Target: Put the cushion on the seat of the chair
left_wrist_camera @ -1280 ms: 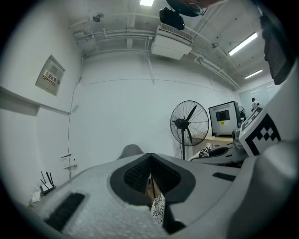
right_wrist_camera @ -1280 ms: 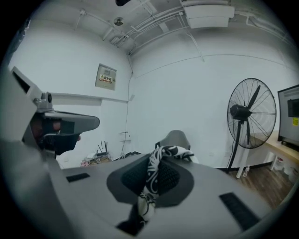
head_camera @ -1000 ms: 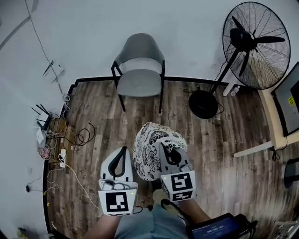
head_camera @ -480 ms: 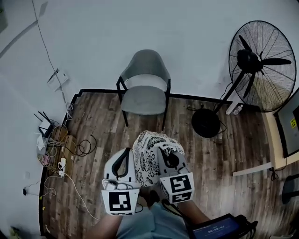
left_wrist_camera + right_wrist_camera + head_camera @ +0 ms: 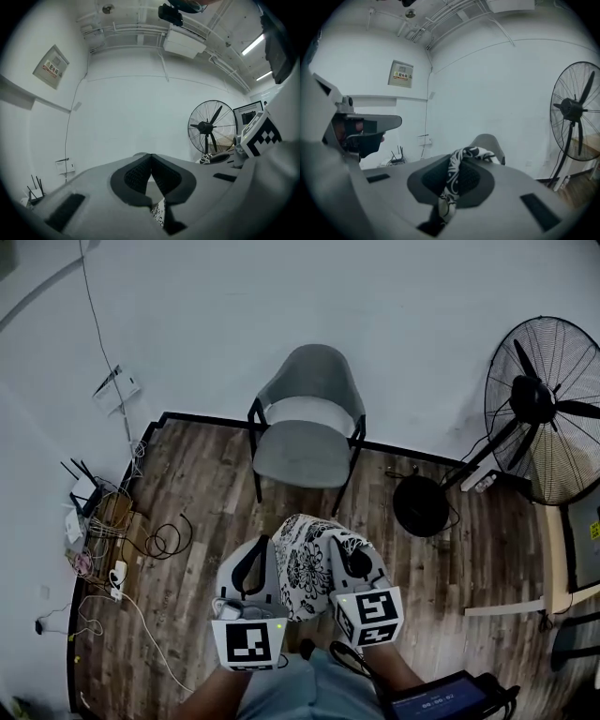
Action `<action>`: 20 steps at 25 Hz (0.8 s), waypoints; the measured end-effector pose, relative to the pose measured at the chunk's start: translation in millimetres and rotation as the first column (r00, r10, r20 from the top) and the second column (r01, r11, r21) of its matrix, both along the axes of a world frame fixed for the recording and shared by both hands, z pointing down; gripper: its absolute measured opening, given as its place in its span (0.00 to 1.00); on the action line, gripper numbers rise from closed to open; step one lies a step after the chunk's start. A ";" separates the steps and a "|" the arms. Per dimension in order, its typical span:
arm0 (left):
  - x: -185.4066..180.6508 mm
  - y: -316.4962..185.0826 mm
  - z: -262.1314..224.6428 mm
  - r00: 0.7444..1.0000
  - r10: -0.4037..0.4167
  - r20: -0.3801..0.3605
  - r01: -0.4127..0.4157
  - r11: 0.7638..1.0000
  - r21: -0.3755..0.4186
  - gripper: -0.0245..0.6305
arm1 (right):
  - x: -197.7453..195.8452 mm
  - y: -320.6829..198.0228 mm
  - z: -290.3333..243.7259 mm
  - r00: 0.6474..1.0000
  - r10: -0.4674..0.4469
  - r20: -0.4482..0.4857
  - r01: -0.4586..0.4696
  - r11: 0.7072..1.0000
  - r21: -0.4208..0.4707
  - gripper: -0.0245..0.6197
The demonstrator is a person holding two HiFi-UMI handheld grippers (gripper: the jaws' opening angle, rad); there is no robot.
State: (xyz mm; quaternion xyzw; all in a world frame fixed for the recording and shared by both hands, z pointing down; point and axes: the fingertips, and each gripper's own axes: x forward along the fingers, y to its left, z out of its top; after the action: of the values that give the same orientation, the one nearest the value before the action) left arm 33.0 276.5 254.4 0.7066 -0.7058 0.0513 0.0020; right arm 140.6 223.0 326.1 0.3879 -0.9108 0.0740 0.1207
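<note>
The grey chair (image 5: 307, 427) stands against the white wall, its seat (image 5: 302, 454) bare. The black-and-white patterned cushion (image 5: 307, 563) hangs between my two grippers, above the wood floor and short of the chair. My left gripper (image 5: 251, 566) is shut at the cushion's left edge; in the left gripper view its jaws (image 5: 151, 159) meet and a strip of patterned fabric (image 5: 160, 215) shows low between them. My right gripper (image 5: 354, 563) is shut on the right edge, with fabric (image 5: 455, 180) pinched in the jaws (image 5: 457, 161). The chair (image 5: 488, 143) lies straight ahead in that view.
A large pedestal fan (image 5: 553, 409) stands at the right of the chair, its round base (image 5: 421, 505) on the floor. Routers and tangled cables (image 5: 103, 521) lie along the left wall. A table edge (image 5: 572, 559) is at far right and a screen (image 5: 441, 699) near my body.
Both grippers have carried the cushion forward toward the chair. The chair now sits lower and closer in the head view, and the fan has slid toward the right edge.
</note>
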 end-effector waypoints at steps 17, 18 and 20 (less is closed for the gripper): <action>-139.6 -200.8 -14.5 0.990 0.138 0.006 -0.138 0.990 0.038 0.05 | -116.3 -187.3 -34.4 0.985 0.172 -0.008 -0.170 0.981 0.090 0.06; -143.1 -207.7 -15.6 0.989 0.145 0.008 -0.145 0.989 0.042 0.05 | -118.8 -194.2 -36.7 0.983 0.181 -0.005 -0.180 0.979 0.097 0.06; -150.8 -219.6 -14.3 0.987 0.157 0.032 -0.159 0.986 0.051 0.05 | -123.4 -205.5 -40.4 0.981 0.196 0.002 -0.195 0.975 0.109 0.06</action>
State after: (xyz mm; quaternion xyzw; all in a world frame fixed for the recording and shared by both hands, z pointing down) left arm -117.8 56.9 240.1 0.7594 -0.6486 0.0421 -0.0309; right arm 17.2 17.5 285.7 0.4820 -0.8703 0.0338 0.0956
